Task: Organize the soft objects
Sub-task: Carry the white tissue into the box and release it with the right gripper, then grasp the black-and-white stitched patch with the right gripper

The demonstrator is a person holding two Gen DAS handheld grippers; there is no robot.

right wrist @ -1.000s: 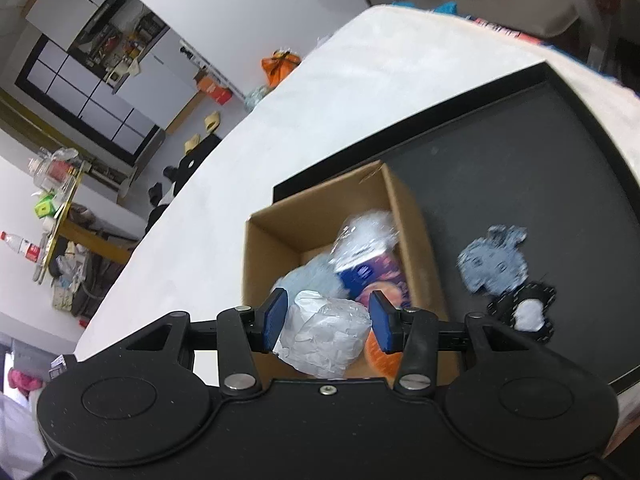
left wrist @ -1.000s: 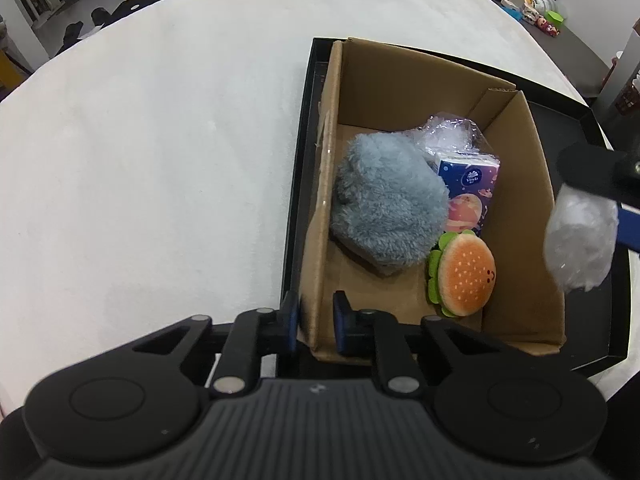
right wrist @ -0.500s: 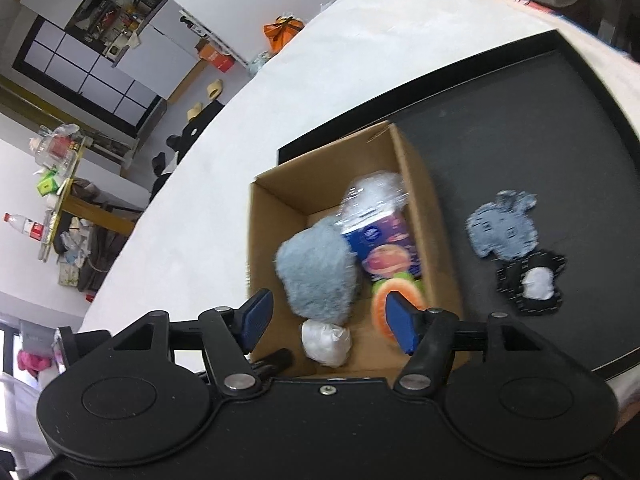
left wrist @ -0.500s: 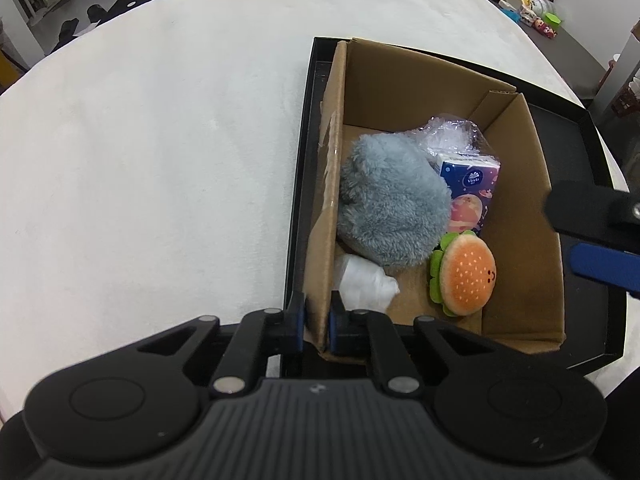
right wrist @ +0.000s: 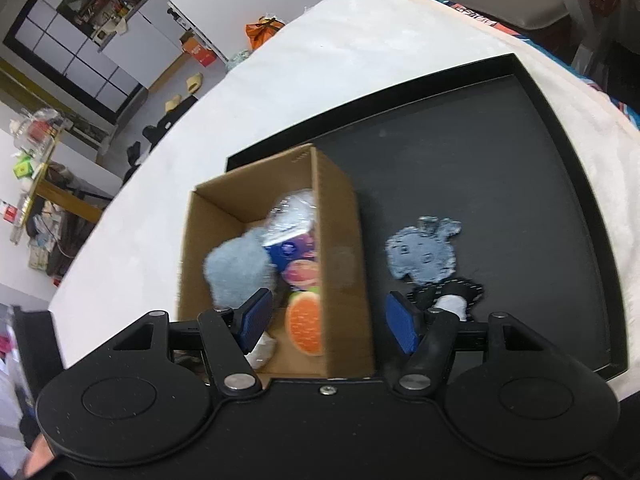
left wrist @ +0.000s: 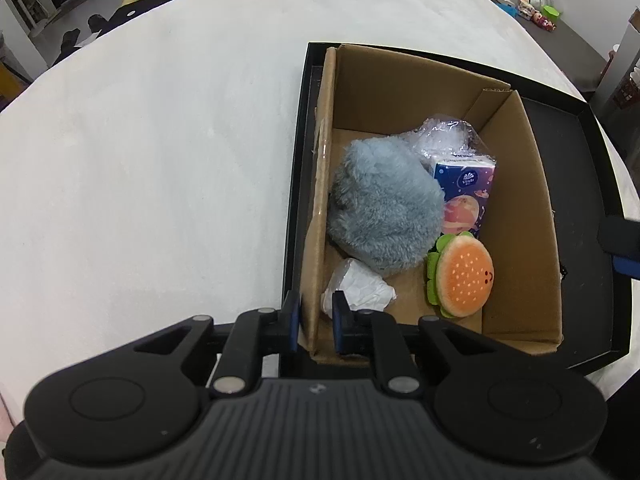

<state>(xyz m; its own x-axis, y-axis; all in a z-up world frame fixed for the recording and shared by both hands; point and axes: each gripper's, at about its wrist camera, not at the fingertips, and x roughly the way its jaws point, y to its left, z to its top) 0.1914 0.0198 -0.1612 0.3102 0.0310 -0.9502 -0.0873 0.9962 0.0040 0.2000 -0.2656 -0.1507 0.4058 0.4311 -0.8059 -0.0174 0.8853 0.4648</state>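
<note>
A cardboard box (left wrist: 520, 184) stands on a black tray (right wrist: 500, 152). In it lie a grey fluffy plush (left wrist: 384, 208), a tissue pack (left wrist: 466, 188), a clear plastic bag (left wrist: 444, 136), a burger plush (left wrist: 464, 276) and a white crumpled bag (left wrist: 360, 284). My left gripper (left wrist: 316, 320) is shut on the box's left wall near its front corner. My right gripper (right wrist: 328, 320) is open and empty above the box's right wall. A grey fabric patch (right wrist: 424, 256) and a black-and-white patch (right wrist: 452, 296) lie on the tray to the right of the box.
The tray sits on a white cloth-covered table (left wrist: 160, 140). The right gripper shows at the right edge of the left wrist view (left wrist: 624, 248). Room furniture and clutter lie beyond the table.
The right gripper opened and let the white crumpled bag drop into the box's front left corner, then drifted right over the box's wall. The left gripper stayed clamped on the box.
</note>
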